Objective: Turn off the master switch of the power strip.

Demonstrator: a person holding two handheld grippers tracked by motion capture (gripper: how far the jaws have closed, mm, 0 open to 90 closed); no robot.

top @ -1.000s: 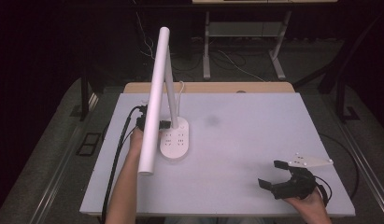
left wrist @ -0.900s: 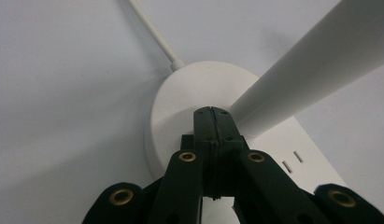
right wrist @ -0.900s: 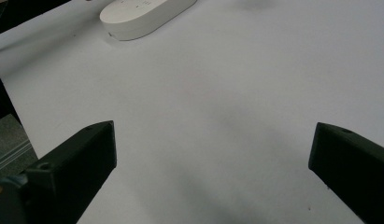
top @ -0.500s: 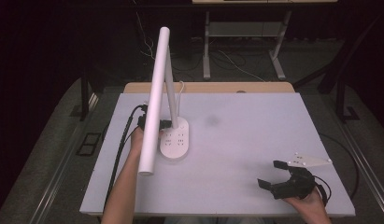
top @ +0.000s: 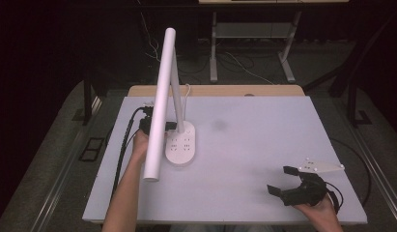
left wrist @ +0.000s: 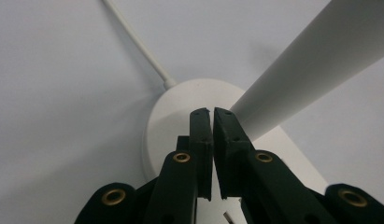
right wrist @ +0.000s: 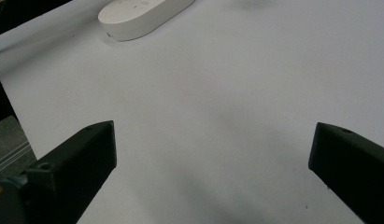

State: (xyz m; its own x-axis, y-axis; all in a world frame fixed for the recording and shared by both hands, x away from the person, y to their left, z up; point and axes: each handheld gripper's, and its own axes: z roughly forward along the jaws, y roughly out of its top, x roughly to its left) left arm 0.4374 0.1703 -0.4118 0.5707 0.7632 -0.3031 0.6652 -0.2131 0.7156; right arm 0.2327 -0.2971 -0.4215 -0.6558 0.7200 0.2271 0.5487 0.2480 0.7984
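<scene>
Lamp (top: 163, 104), white, oval base (top: 181, 143), long tubular head, upright

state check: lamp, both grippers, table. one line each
desk lamp: standing on its base, stem up, long white head tilted down toward the person; no glow visible.
lamp cord: attached at the base, lying on the table.
left gripper: jaws shut, nothing between them, tips at the lamp base.
right gripper: jaws wide open, empty, at the table's near right, away from the lamp.
table: white top, faint dark smudge mid-back.
</scene>
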